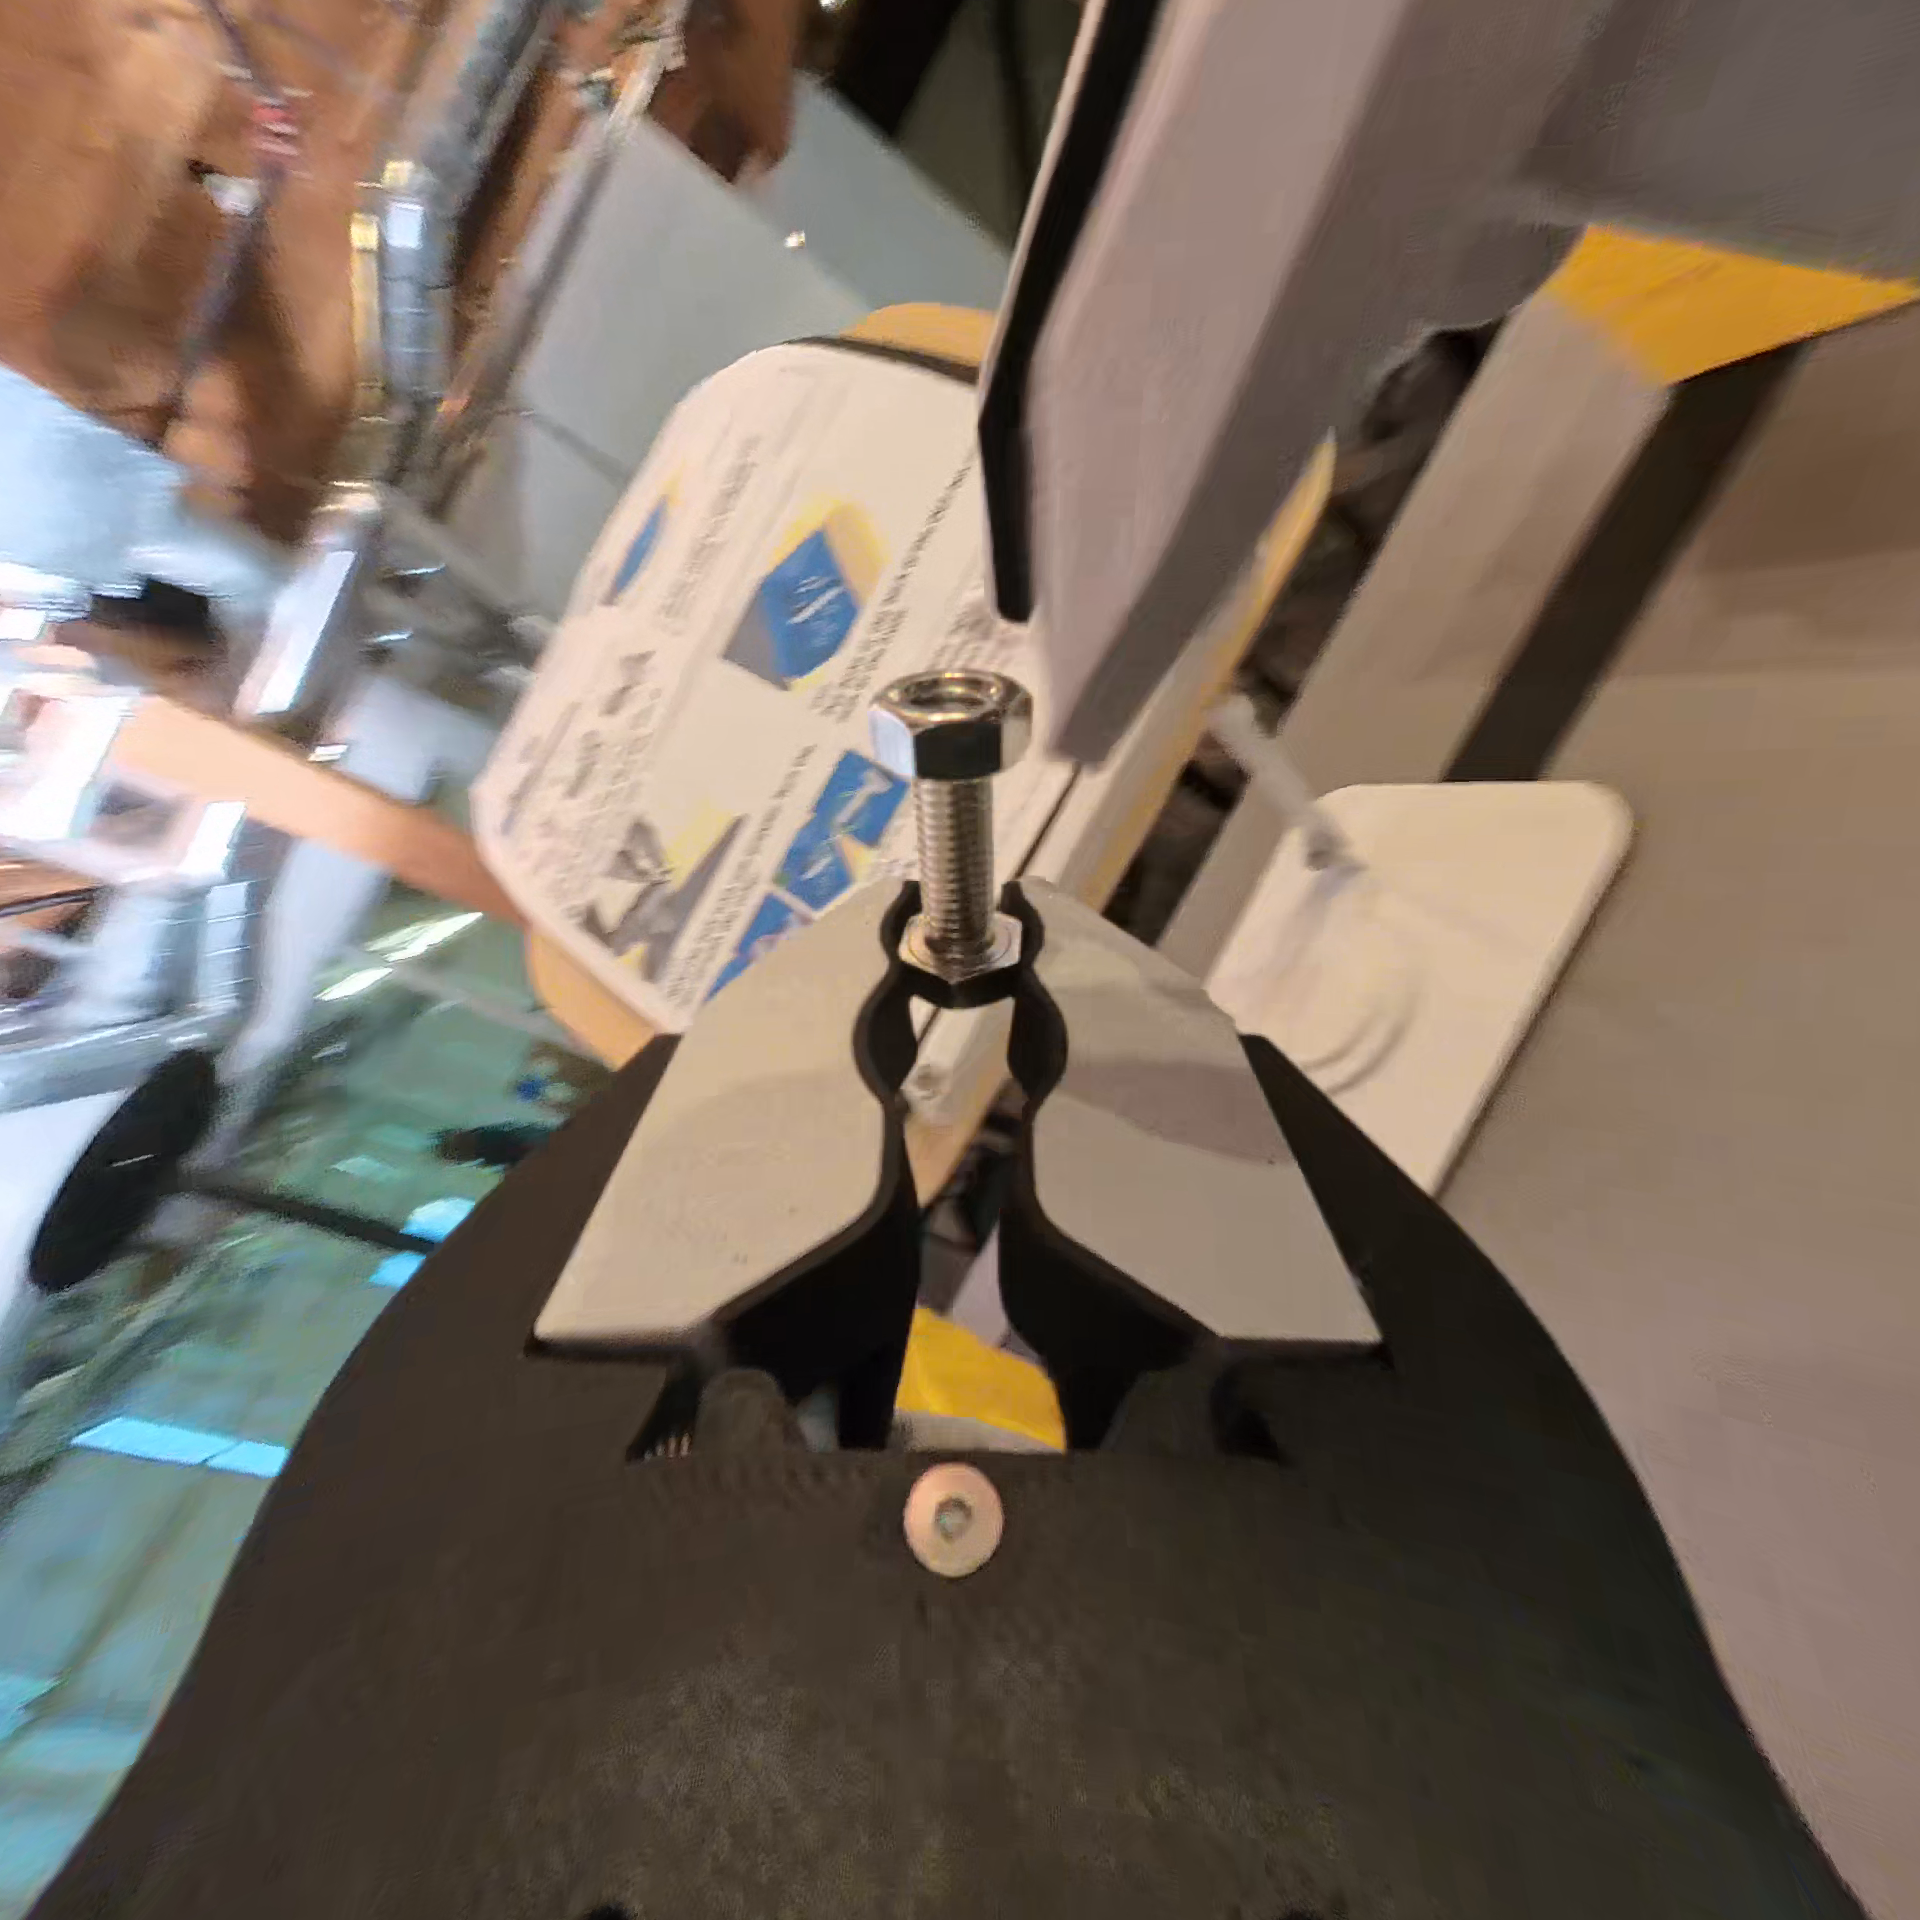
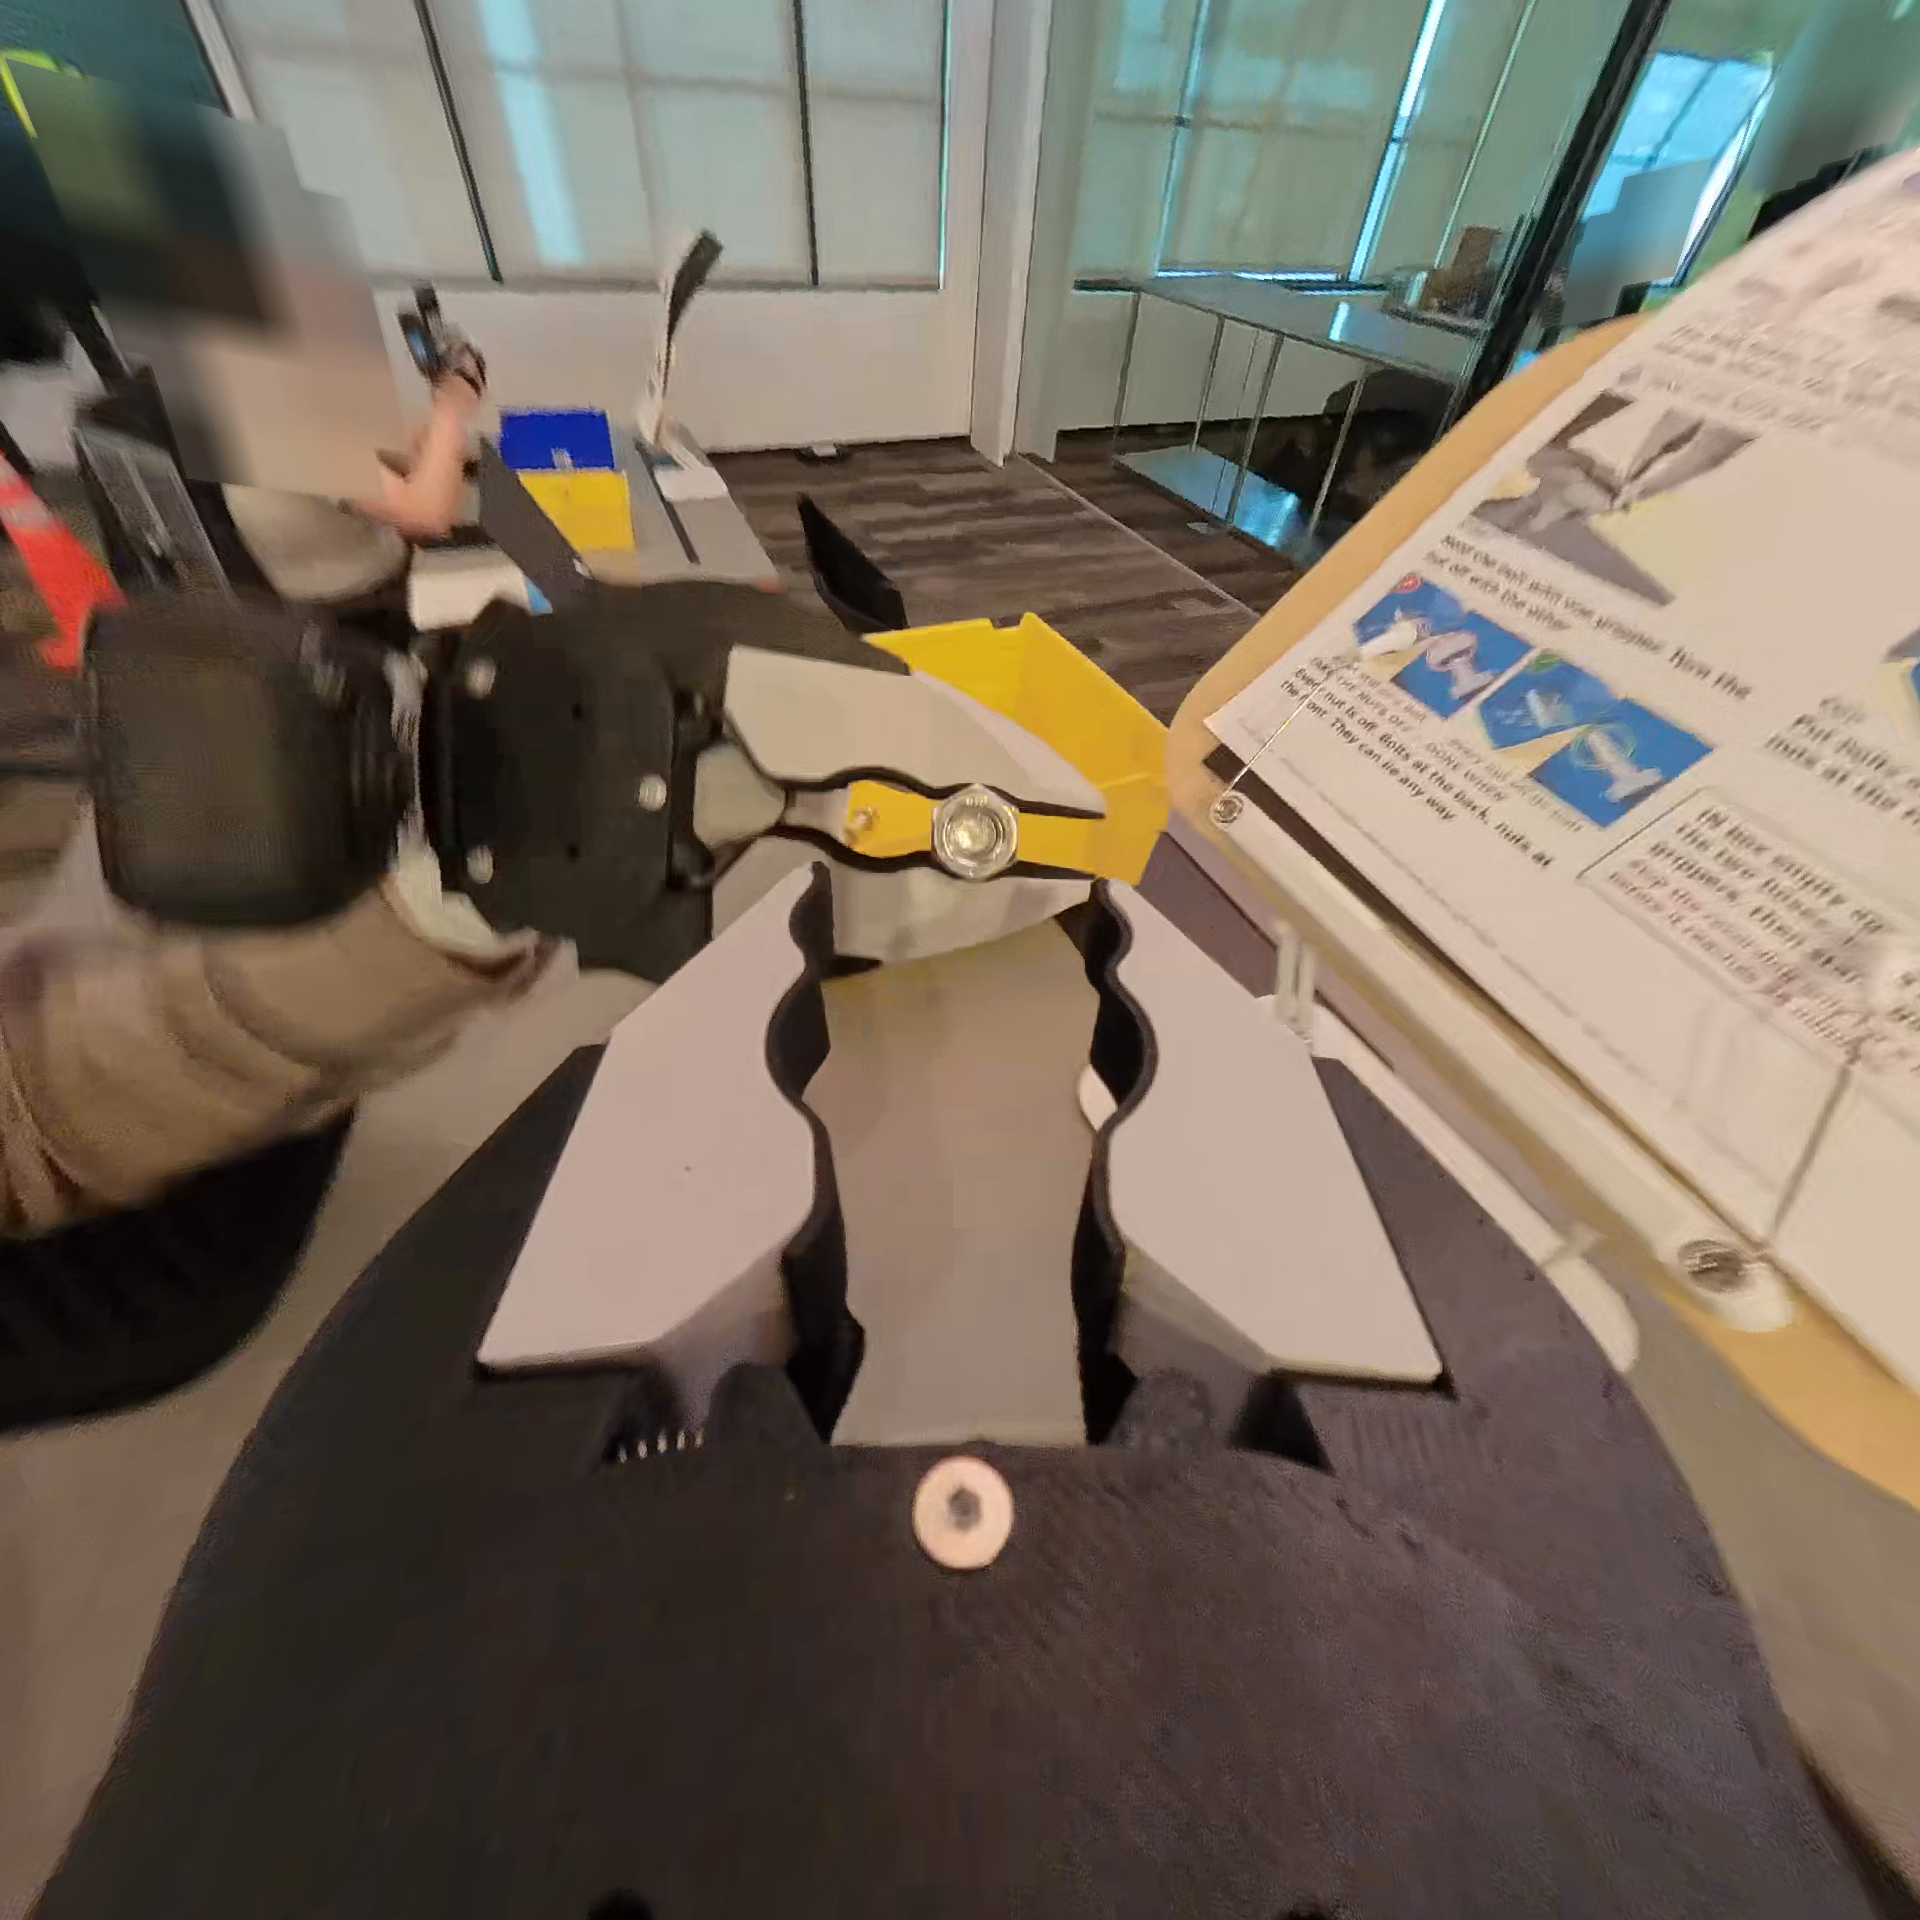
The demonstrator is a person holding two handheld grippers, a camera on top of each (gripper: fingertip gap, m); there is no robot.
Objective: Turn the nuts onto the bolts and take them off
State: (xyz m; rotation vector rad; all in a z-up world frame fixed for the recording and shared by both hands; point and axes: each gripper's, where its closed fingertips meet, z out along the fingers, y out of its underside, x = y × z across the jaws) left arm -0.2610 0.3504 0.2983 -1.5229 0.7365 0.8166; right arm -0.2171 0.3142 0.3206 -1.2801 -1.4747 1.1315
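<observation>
Behind, a printed sheet point(image 2: 1621, 790) is seen at right. At frame centre, a bolt point(image 1: 951, 857) with a nut point(image 1: 951, 725) is clamped by the left gripper point(image 1: 961, 961). The right gripper point(image 2: 961, 925) jaws are held apart.

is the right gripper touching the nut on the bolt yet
Apart. In the left wrist view the right gripper has its jaws spread just beside the nut on the bolt, with background visible between them. The left gripper clamps the bolt's head.
</observation>
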